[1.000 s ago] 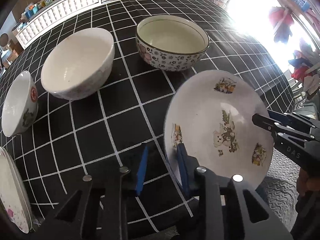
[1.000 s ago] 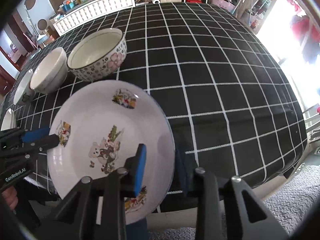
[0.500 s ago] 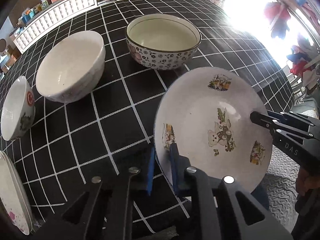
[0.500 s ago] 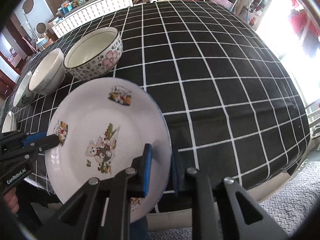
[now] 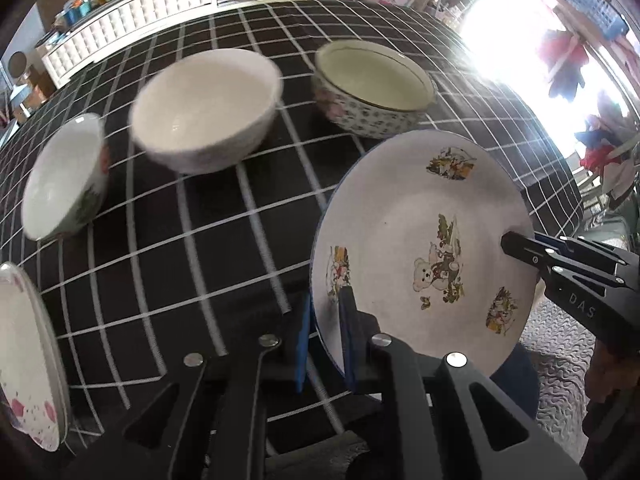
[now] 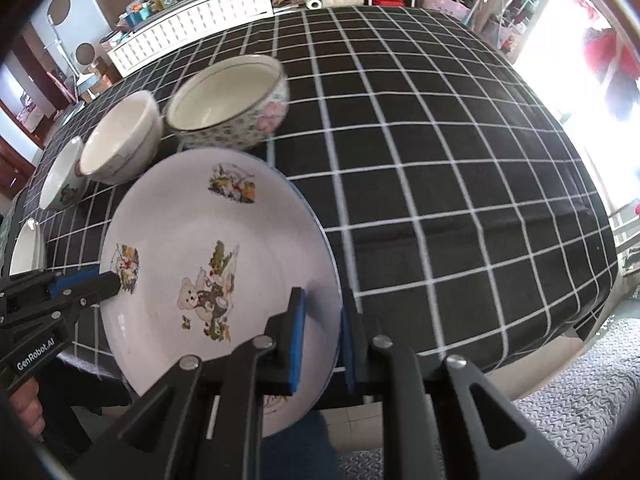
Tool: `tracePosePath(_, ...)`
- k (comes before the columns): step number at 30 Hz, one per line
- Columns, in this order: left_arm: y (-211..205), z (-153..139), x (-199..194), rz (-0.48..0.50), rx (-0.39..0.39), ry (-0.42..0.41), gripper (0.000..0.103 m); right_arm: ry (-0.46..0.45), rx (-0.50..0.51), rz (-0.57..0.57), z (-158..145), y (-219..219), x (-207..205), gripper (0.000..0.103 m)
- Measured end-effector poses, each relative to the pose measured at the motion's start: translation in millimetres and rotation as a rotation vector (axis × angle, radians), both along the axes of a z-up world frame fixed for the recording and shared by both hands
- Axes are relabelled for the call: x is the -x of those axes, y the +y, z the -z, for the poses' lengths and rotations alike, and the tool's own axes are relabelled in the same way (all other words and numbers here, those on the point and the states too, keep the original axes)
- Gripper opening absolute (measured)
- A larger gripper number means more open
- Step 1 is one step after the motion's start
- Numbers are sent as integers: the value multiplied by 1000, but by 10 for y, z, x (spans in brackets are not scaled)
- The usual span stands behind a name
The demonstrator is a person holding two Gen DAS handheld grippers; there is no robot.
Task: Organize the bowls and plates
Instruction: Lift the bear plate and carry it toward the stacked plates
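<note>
Tongs on both sides, apart a second ago, now clamp the bear plate [image 5: 420, 240]: left tongs [image 5: 326, 336] pinch its left rim, right tongs [image 6: 322, 336] its right rim, holding it tilted over the table's [image 6: 440, 160] near edge. Behind stand the floral bowl [image 6: 228, 104], white bowl [image 5: 208, 108] and small bowl [image 5: 64, 176]; another plate [image 5: 24, 360] lies far left.

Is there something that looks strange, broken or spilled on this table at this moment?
Nothing is spilled or visibly broken. The bear plate is off the table, tilted, pinched at opposite rims by the left tool and right tool. The three bowls stand upright in a row. One pink-patterned plate overhangs the table's near edge.
</note>
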State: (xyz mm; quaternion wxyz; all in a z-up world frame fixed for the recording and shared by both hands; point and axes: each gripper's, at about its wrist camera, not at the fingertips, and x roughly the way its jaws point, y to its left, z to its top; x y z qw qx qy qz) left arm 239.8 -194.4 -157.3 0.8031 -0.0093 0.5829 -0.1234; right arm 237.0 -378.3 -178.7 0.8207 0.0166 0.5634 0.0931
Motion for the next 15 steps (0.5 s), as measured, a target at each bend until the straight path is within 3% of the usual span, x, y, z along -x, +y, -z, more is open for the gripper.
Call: tracePosePath(15, 1069, -190, 240, -150, -4, -30, 12, 20, -23, -113, -98, 974, -6, 20)
